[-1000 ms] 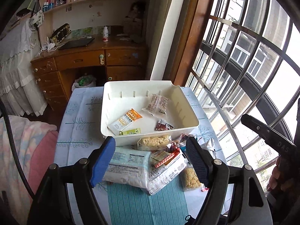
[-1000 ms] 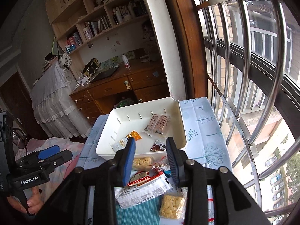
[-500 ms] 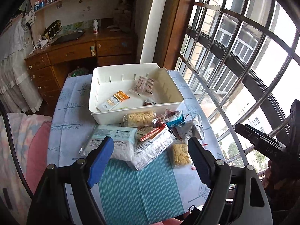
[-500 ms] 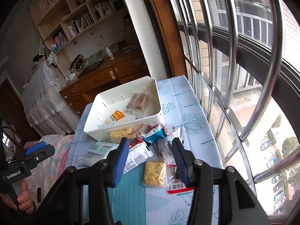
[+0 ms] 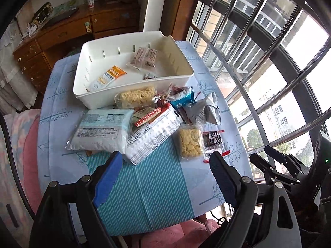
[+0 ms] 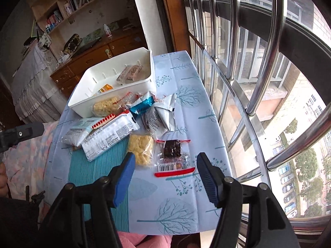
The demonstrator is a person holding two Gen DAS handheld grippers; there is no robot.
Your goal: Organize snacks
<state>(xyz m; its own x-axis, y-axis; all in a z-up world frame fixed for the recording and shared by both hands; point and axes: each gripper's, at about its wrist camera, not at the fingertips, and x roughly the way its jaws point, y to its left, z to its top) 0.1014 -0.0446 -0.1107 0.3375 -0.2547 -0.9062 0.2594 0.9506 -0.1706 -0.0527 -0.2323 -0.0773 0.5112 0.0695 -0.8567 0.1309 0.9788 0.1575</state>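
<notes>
A white bin at the table's far side holds an orange packet and a pink twin packet. Several snack packs lie in front of it: a large white bag, a yellow puffed bar, a clear pack with a dark snack. My left gripper is open and empty above the near table edge. My right gripper is open and empty, just short of the dark-snack pack.
The small table has a tree-print cloth with a teal striped strip. A barred window runs along its right side. A wooden desk stands behind. Pink bedding lies at the left.
Both grippers have pulled back toward the near table edge and tilted down. The right gripper's jaws have opened wider. The snacks have not moved.
</notes>
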